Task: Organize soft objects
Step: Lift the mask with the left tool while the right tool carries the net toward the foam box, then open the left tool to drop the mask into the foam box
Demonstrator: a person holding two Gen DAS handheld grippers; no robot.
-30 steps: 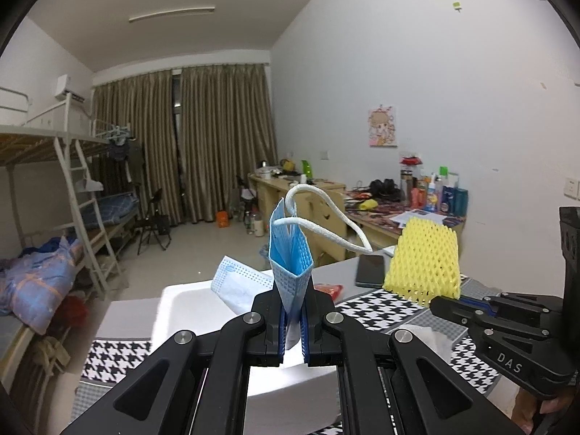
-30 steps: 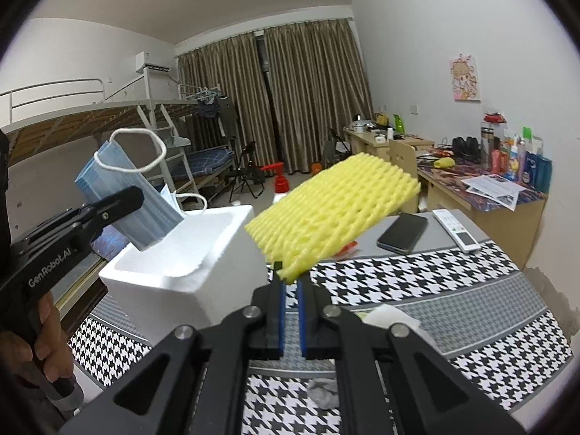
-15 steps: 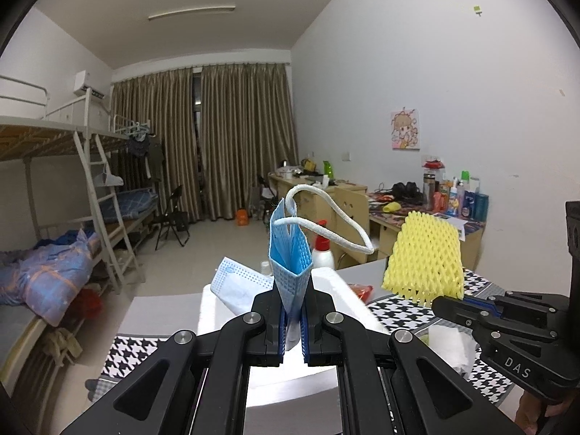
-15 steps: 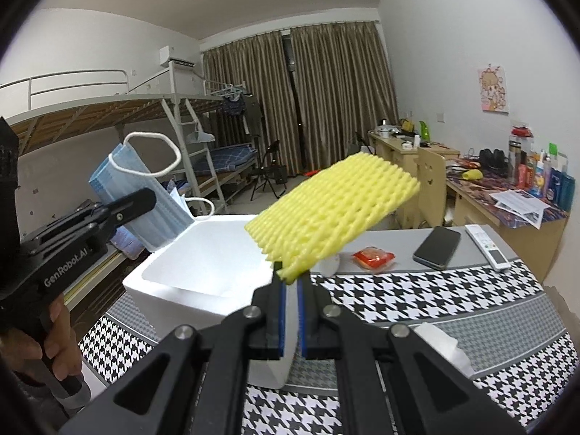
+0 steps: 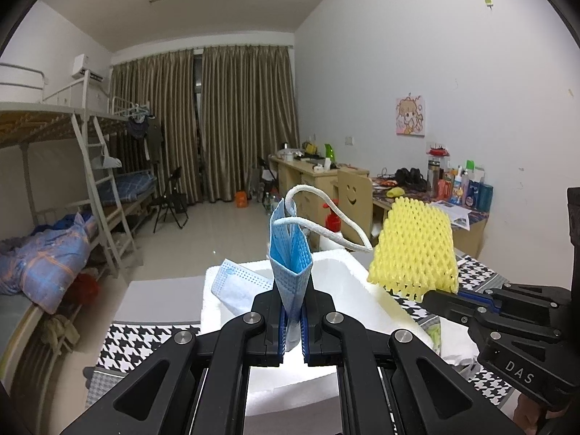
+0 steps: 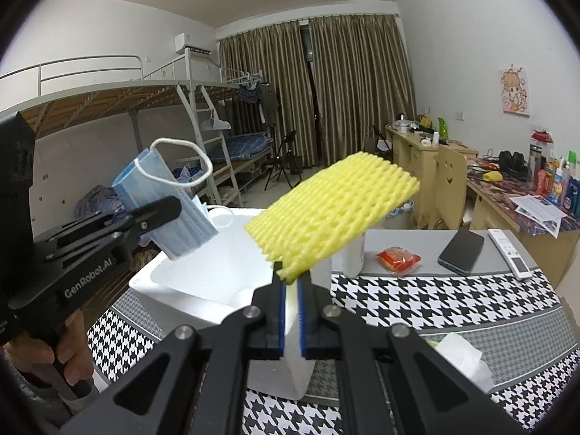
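left tool [image 5: 293, 320] clamps mask [image 5: 290, 253] over box [image 6: 203, 279] | right tool [image 6: 290, 282] pinches net [image 6: 333, 214] above box | lower before releasing (light, may drift)

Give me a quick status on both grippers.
Left gripper shut on blue mask. Right gripper shut on yellow foam net. Both above white foam box.
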